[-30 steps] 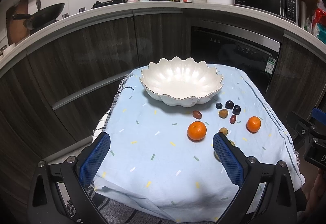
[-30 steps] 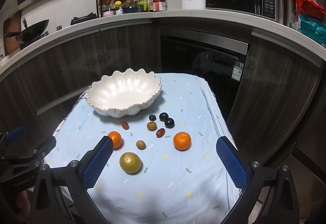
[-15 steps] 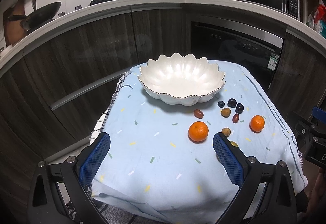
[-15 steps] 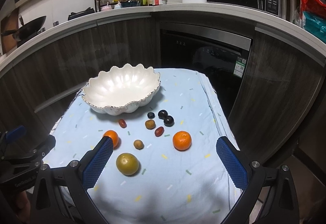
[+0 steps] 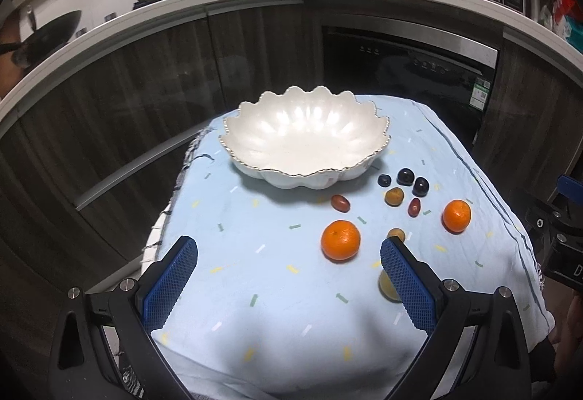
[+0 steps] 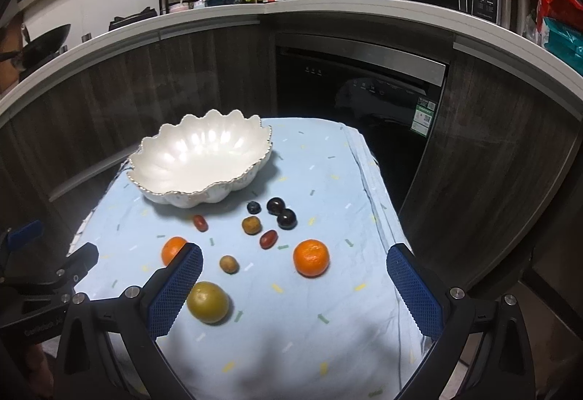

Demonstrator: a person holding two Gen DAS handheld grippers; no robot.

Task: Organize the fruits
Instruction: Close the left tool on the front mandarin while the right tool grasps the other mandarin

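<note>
Right now we hold both tools spread wide and empty: the left gripper (image 5: 288,254) hangs over the near left part of the blue cloth (image 5: 255,254), and the right gripper (image 6: 293,263) over its near right part. Every fruit lies on the cloth in front of the scalloped white bowl (image 6: 189,194), which has nothing in it, so we judge the sorting has not begun. For our right tool the orange (image 6: 311,258) sits almost centred between the fingers, well apart from its neighbours, so it looks like the cleanest first pick. We should come down with the pads straddling its widest part and close gently, since round skin can squirt out of a hard pinch. The yellow-green fruit (image 6: 208,301) lies just beside the left pad and could be knocked. Our left tool could take the other orange (image 5: 340,240); the dark plums (image 6: 281,212) are clustered and are better approached one at a time.
</note>
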